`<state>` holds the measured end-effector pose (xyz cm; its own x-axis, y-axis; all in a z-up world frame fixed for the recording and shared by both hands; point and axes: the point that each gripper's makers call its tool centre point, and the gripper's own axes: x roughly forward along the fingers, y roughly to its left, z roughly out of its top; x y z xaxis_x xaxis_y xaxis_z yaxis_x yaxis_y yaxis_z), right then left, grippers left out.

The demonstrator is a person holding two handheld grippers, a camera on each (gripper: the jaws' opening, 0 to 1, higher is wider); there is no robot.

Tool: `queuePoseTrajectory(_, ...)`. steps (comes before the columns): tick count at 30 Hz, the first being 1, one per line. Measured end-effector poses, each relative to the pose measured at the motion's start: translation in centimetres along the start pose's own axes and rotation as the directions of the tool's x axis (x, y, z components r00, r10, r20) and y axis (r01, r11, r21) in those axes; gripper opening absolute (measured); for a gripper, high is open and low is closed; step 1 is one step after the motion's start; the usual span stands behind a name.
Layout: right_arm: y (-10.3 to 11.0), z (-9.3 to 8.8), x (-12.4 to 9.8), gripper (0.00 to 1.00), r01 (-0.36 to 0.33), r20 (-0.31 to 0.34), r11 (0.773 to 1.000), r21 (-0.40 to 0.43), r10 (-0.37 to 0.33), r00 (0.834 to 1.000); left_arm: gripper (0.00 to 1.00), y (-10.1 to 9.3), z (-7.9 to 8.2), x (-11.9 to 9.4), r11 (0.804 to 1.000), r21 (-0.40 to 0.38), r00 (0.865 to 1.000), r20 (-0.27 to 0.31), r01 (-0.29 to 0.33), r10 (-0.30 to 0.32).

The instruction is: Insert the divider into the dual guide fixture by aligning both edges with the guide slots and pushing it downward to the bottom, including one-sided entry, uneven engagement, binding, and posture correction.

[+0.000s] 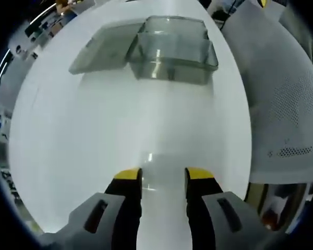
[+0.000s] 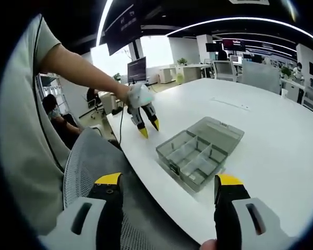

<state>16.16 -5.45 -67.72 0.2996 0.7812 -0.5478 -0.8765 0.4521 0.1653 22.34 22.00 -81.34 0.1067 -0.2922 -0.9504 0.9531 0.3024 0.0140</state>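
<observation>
Ahead, our left hand-held gripper (image 1: 163, 176), jaws apart and empty, faced the compartment box (image 1: 172, 49) across the tabletop (image 1: 94, 135); right hand-held gripper (image 2: 169, 182) wide, empty.

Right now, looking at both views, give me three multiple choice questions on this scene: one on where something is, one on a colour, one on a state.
1. Where is the clear compartment box?
A. on the white table
B. on the mesh chair
C. held in tongs

2. What colour are the left tongs' tips?
A. red
B. yellow
C. blue

3. What state is the box's lid in?
A. shut
B. missing
C. open, lying flat beside the box

Answers: 1 A, the box rests on the tabletop near its edge. 2 B, yellow tips show in both views. 3 C, the lid is folded back and the compartments are exposed.
</observation>
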Motion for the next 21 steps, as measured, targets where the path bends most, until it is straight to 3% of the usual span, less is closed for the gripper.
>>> queuePoseTrajectory(21,-0.18,-0.09,-0.05,0.69,0.005,0.008,1.000,0.011,-0.005,1.000,0.35,-0.22,0.14,0.12,0.996,0.070,0.999,-0.016,0.046,-0.045)
